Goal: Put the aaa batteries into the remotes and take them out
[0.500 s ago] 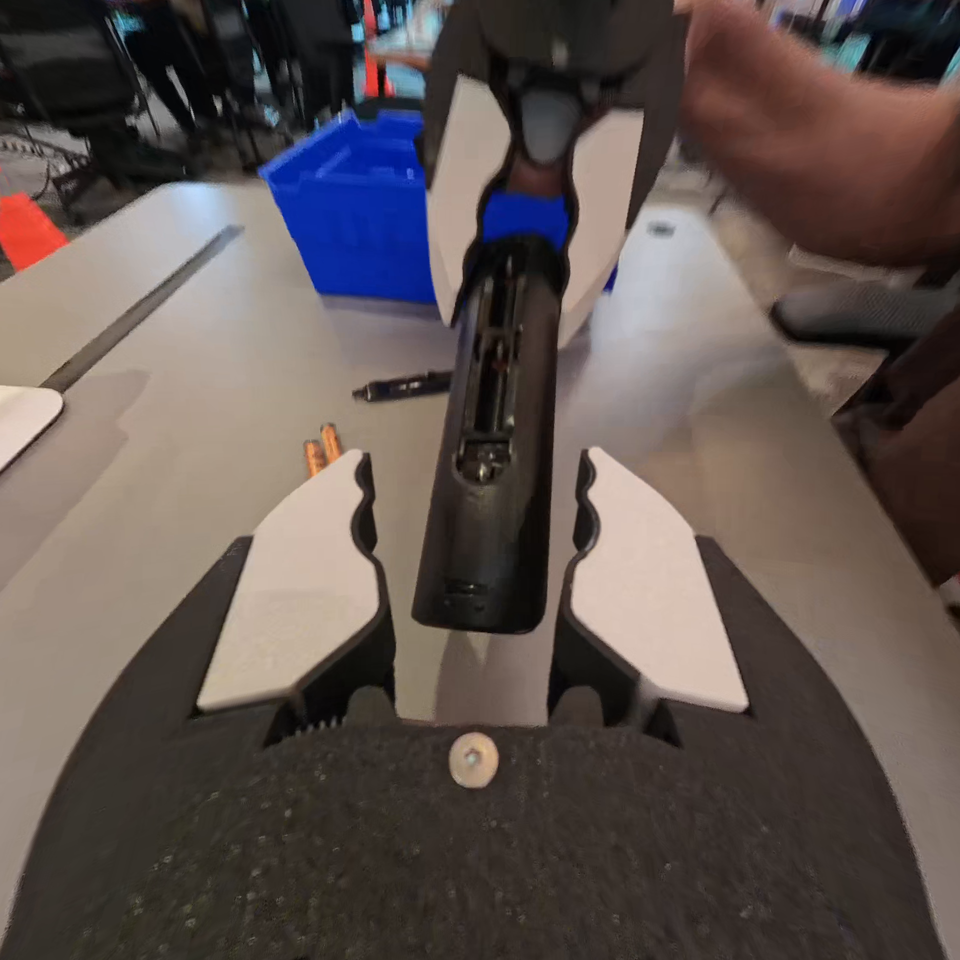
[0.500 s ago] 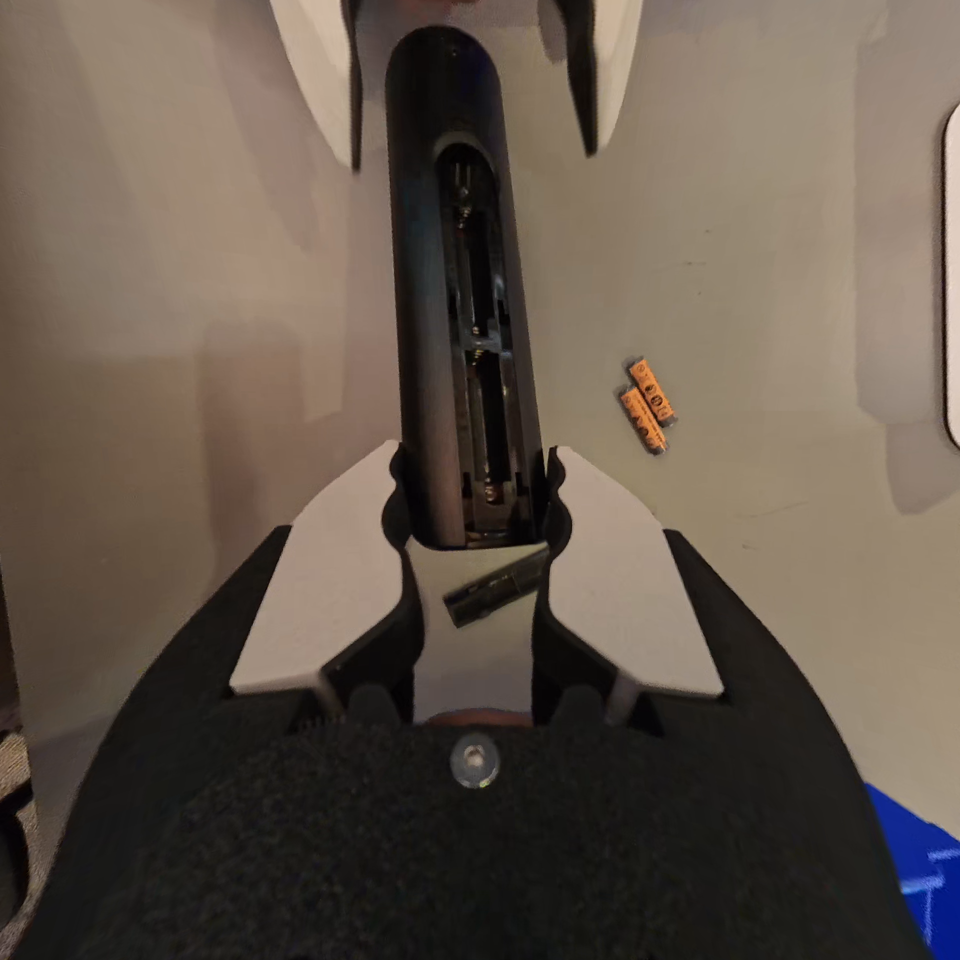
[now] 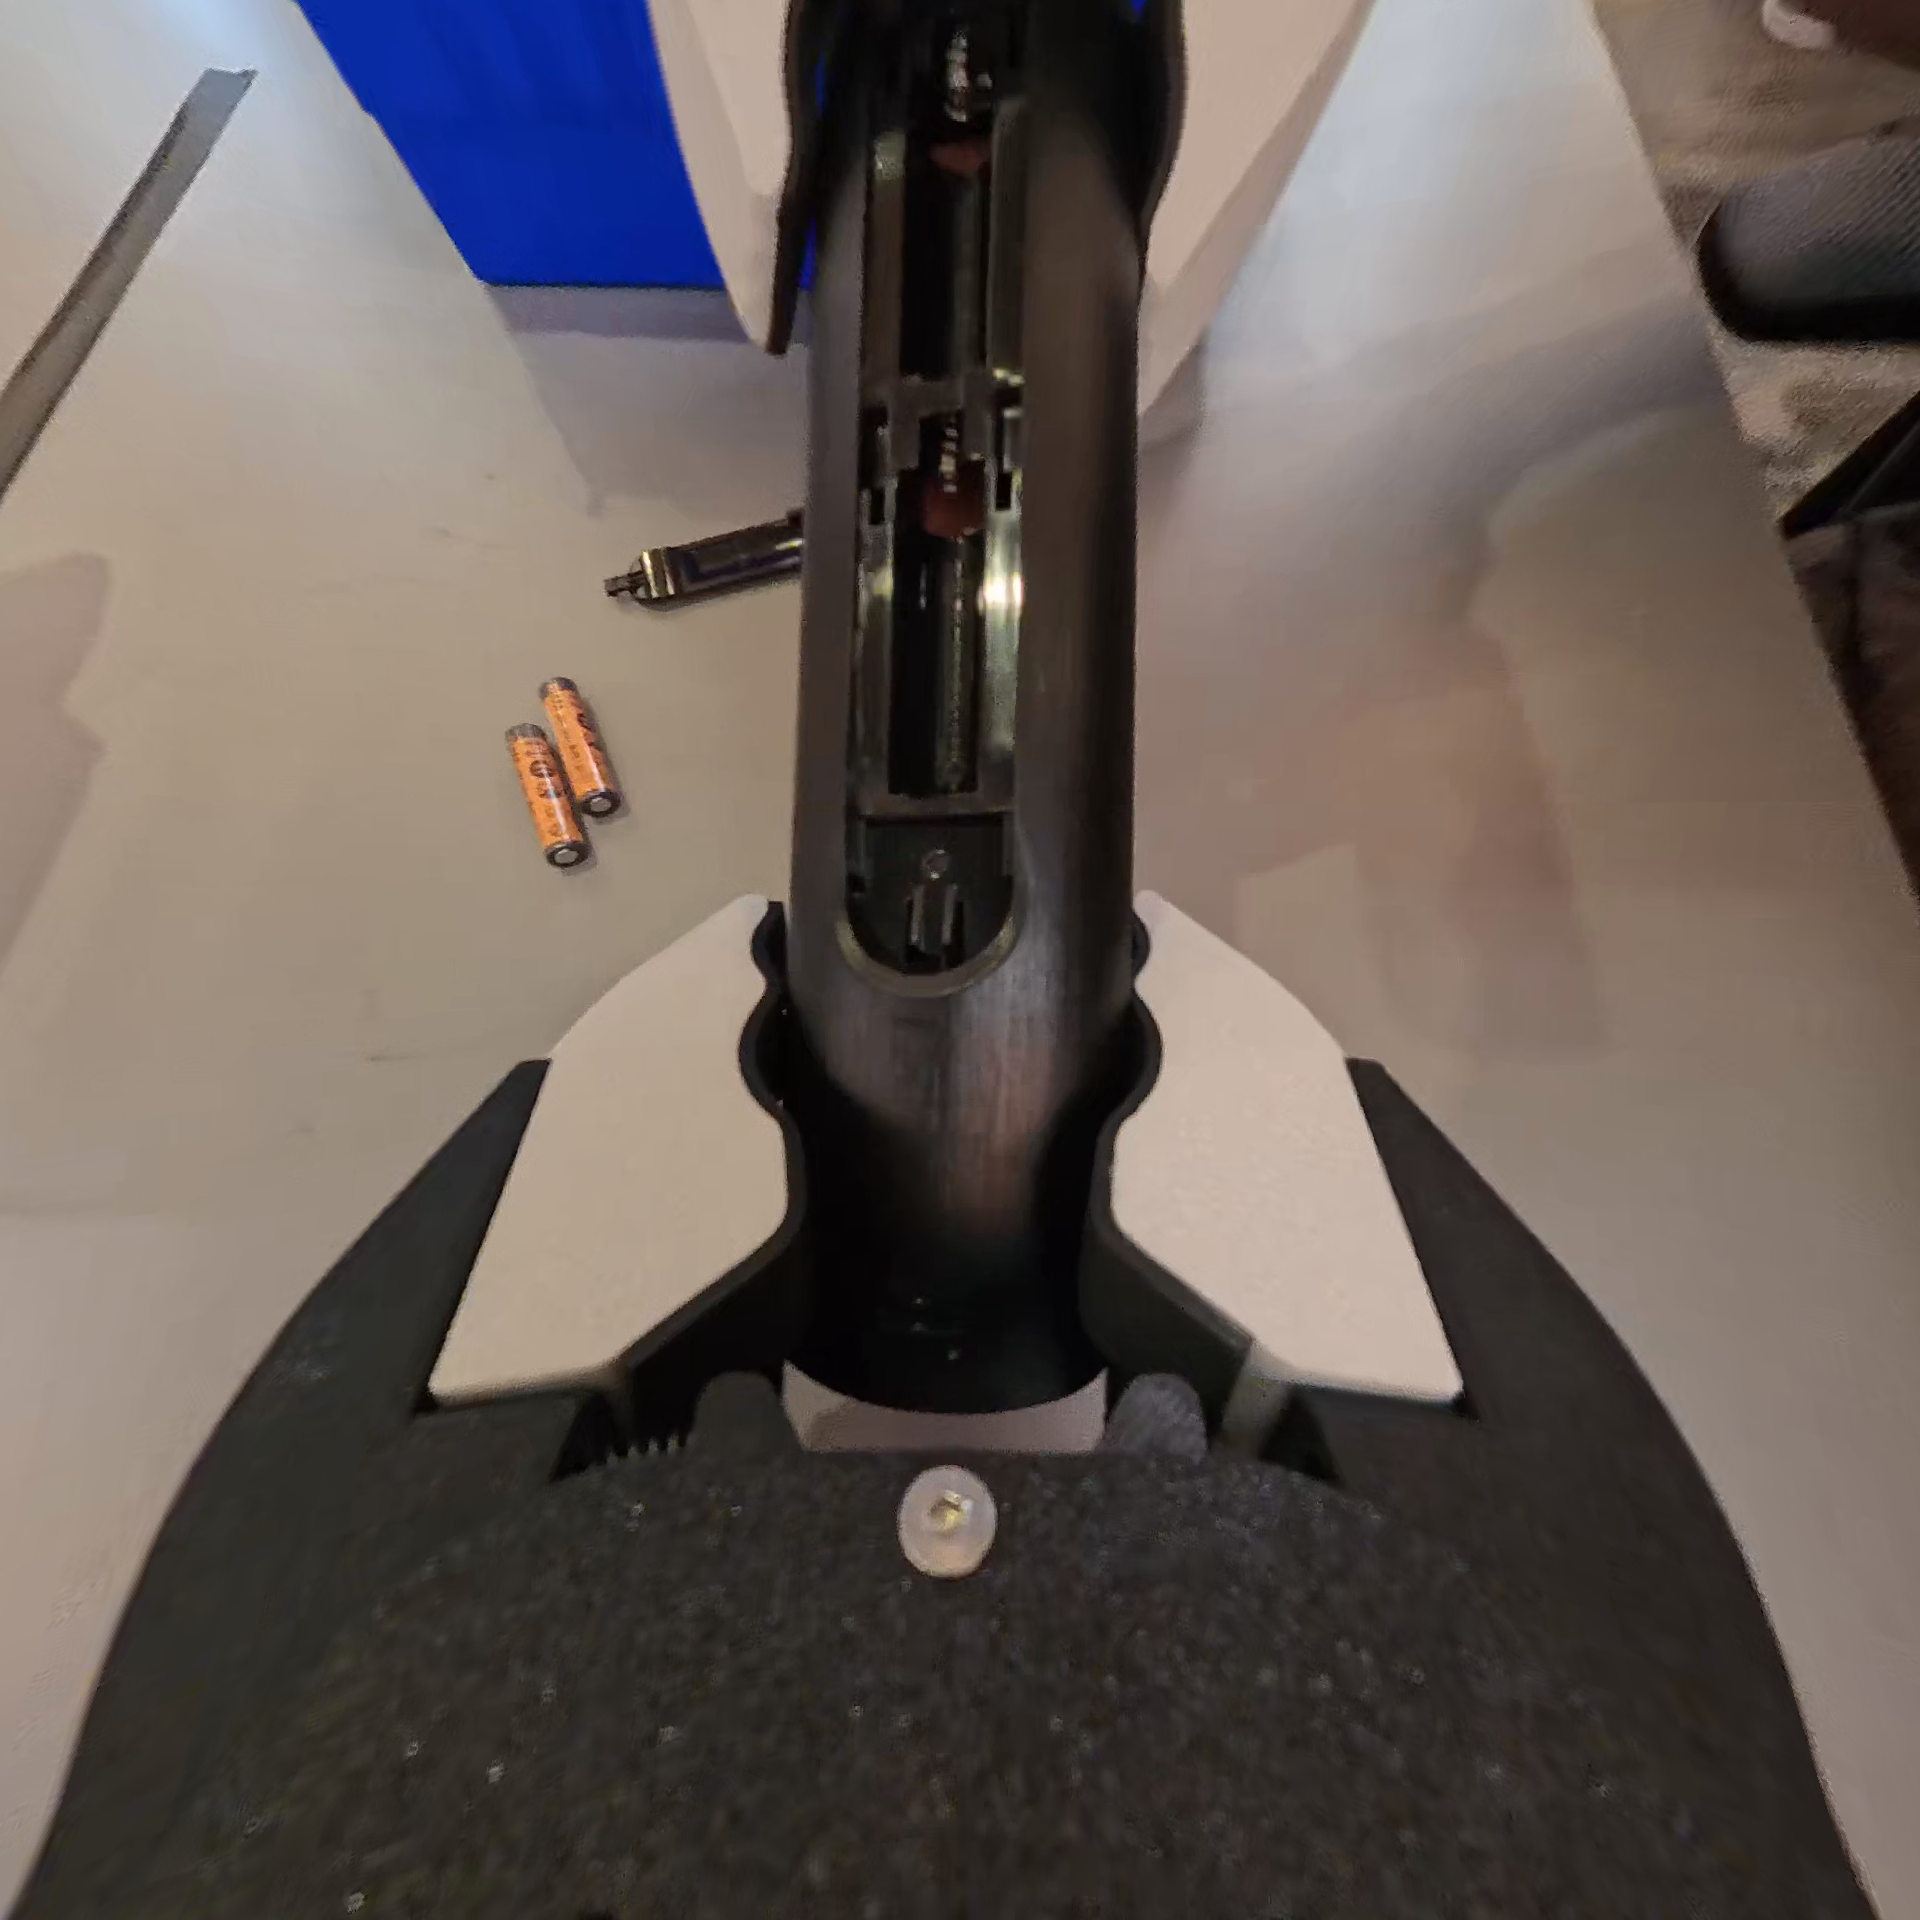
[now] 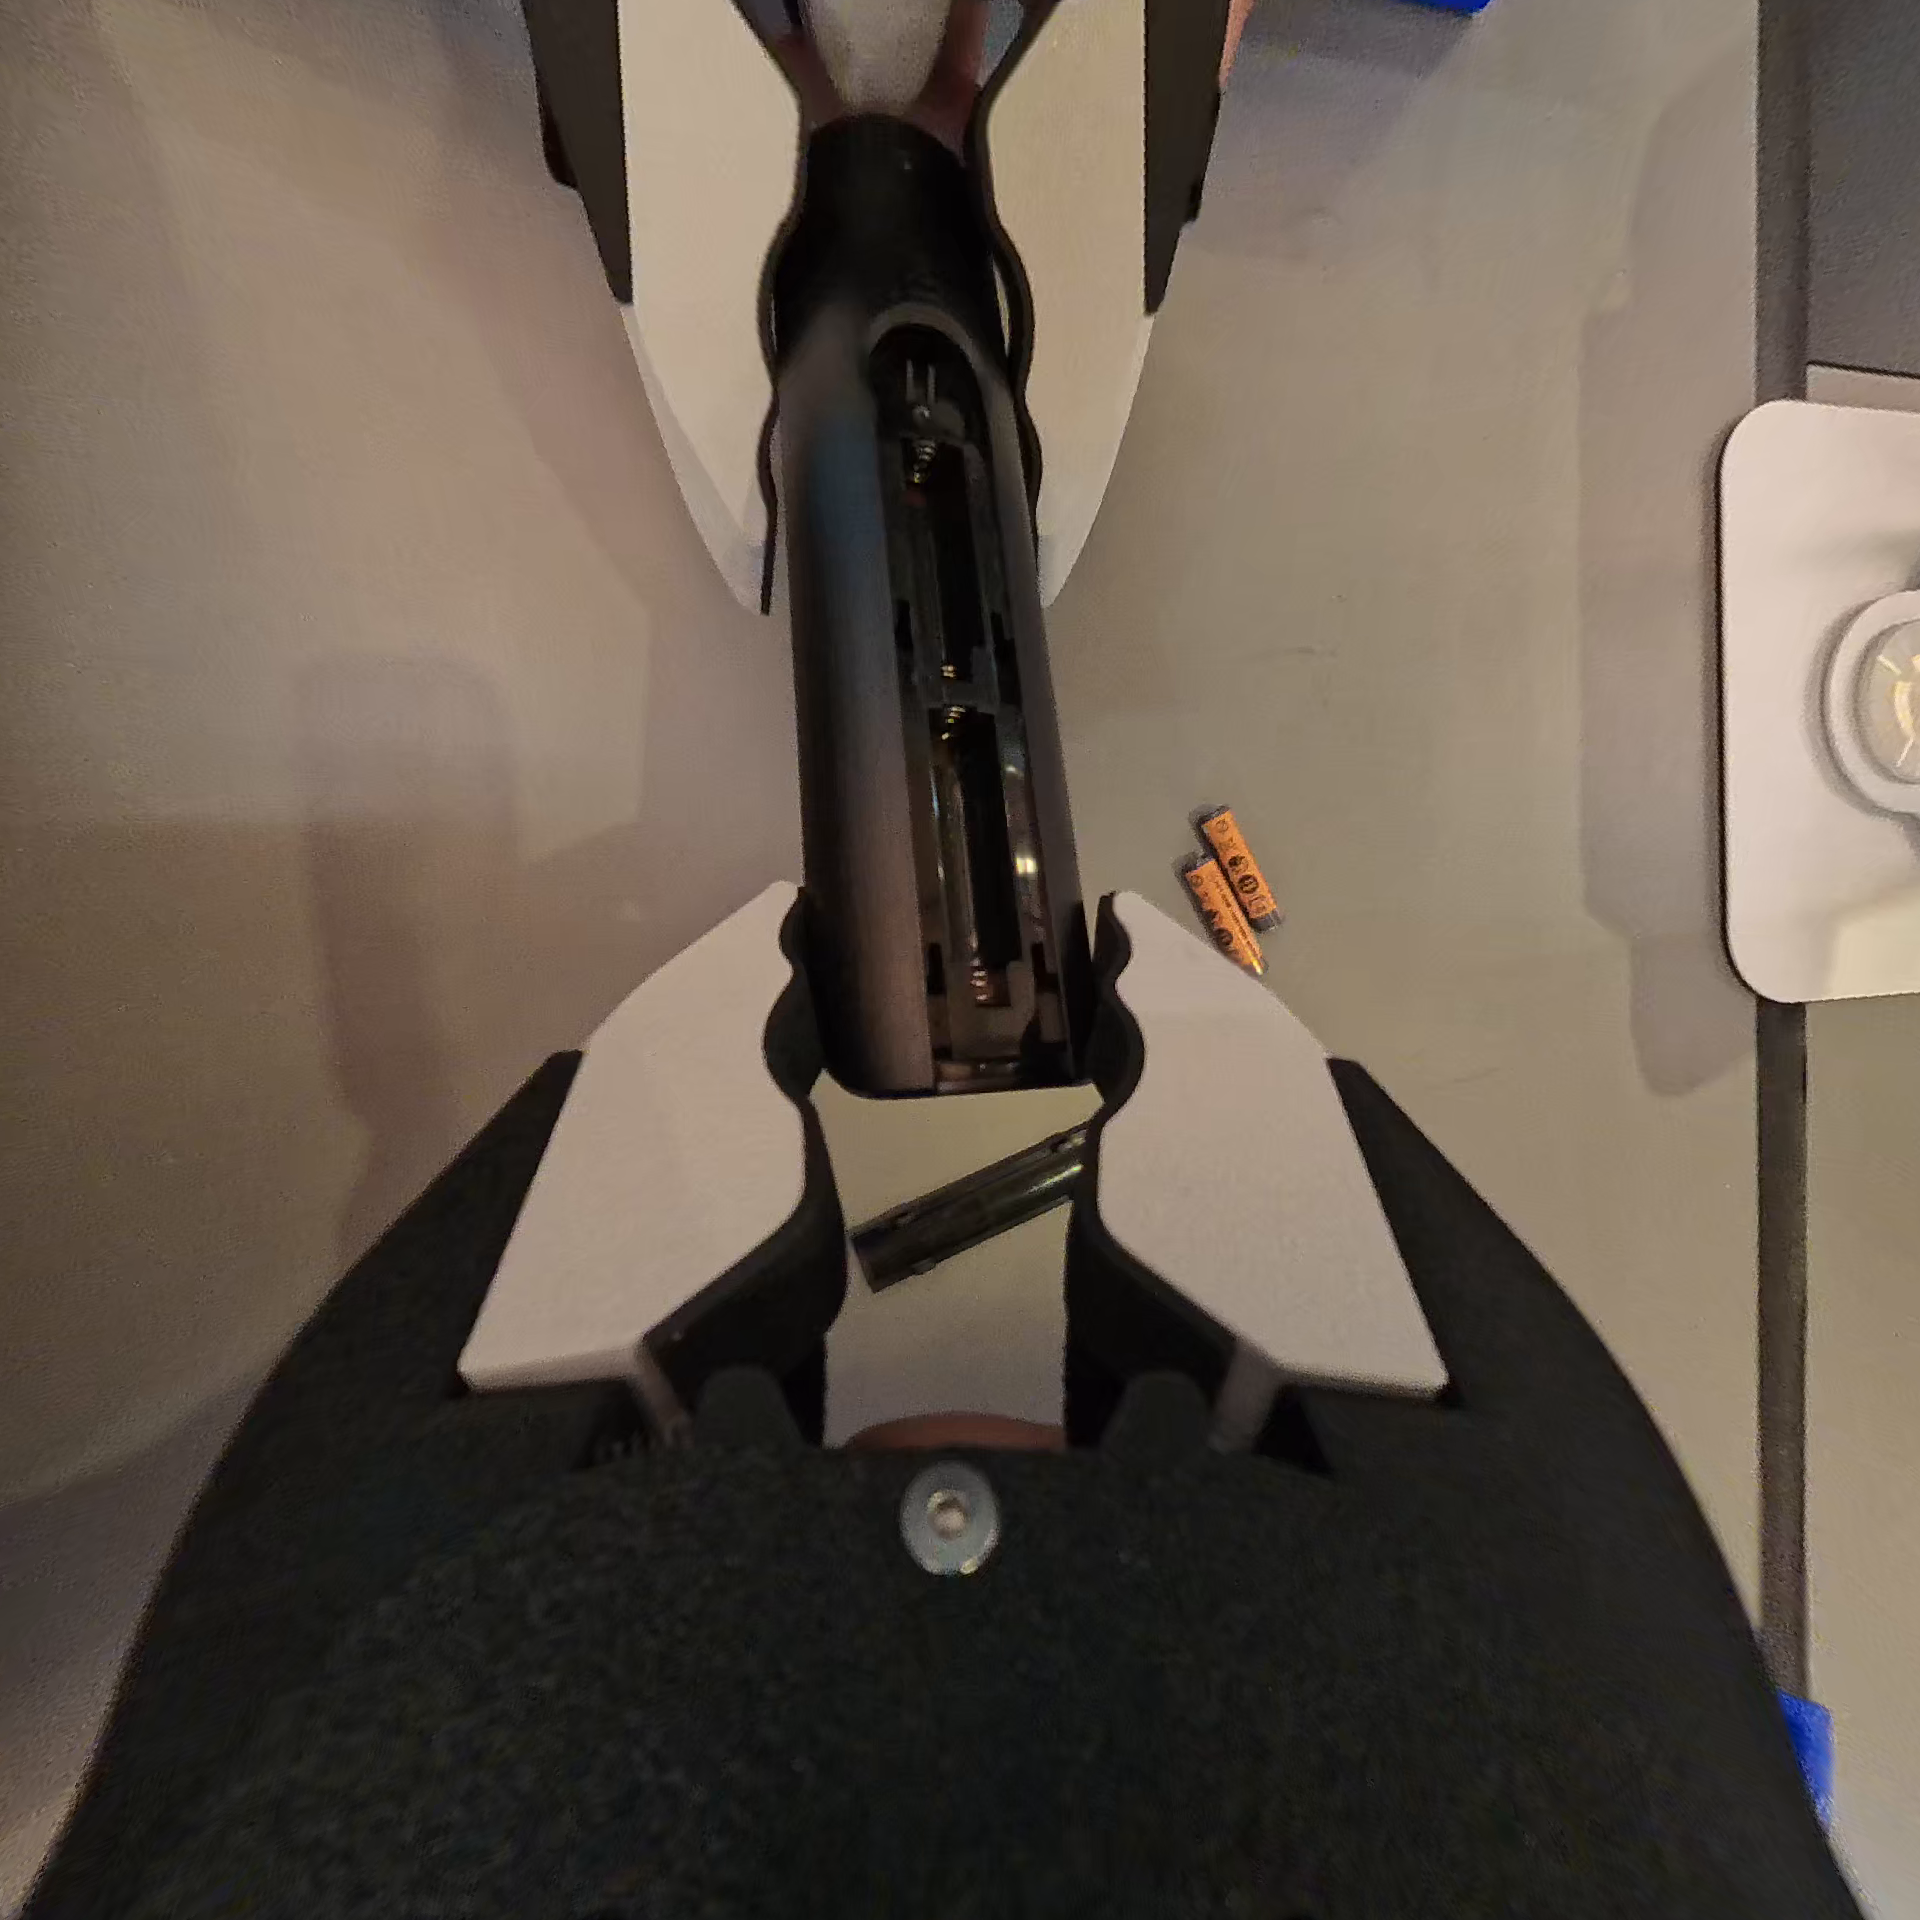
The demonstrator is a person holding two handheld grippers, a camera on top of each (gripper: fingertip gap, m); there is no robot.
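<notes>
Left claw [image 3: 951,935] and right claw [image 4: 945,925] face to face, both clamped.

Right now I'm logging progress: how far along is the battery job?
Done: cover is off, lying on the table. In hand: left gripper and right gripper both clamp the remote, compartment open and empty. Left: both orange batteries lie on the table.

Blue bin [image 3: 582,135] cropped at top

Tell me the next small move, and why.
Probably open the right hand-held gripper and back off: the left hand-held gripper also clamps the remote, its battery bay is empty, and two batteries wait on the table.
</notes>
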